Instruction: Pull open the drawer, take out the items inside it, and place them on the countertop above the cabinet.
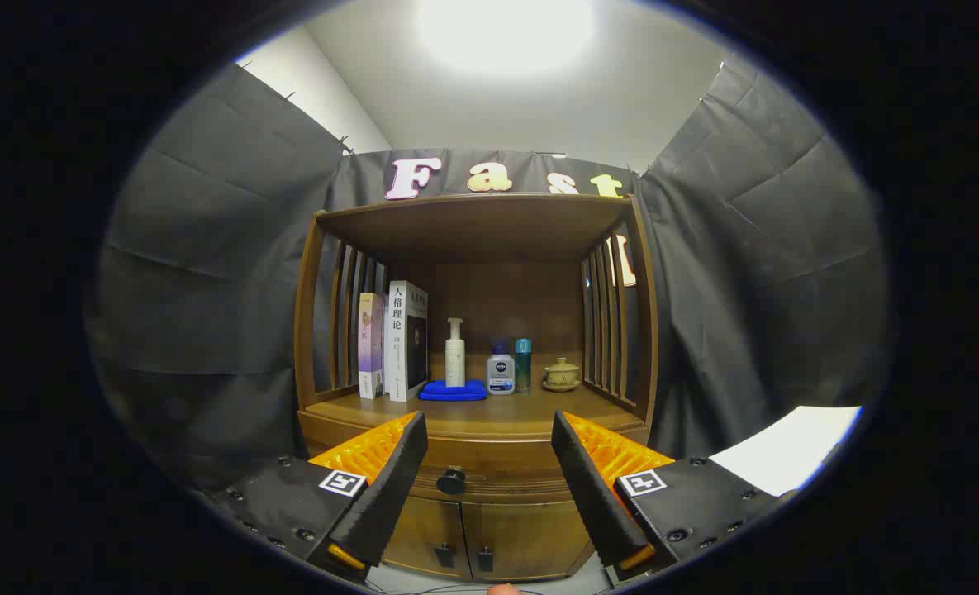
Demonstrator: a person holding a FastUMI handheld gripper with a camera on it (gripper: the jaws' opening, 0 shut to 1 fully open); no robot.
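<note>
A wooden cabinet stands straight ahead, with its countertop (489, 411) at about the height of my fingertips. Its drawer (489, 463) is closed, and the dark round knob (451, 479) shows in the gap between my fingers, nearer the left one and some way beyond them. My gripper (489, 431) is open and holds nothing. Whatever lies in the drawer is hidden.
On the countertop stand two books (394, 340), a white pump bottle (455, 354) on a blue cloth (453, 390), a small white bottle (501, 371), a teal bottle (523, 364) and a lidded cup on a saucer (561, 373). Two lower doors (472, 537) with dark handles sit under the drawer. A white surface (786, 450) lies at the right.
</note>
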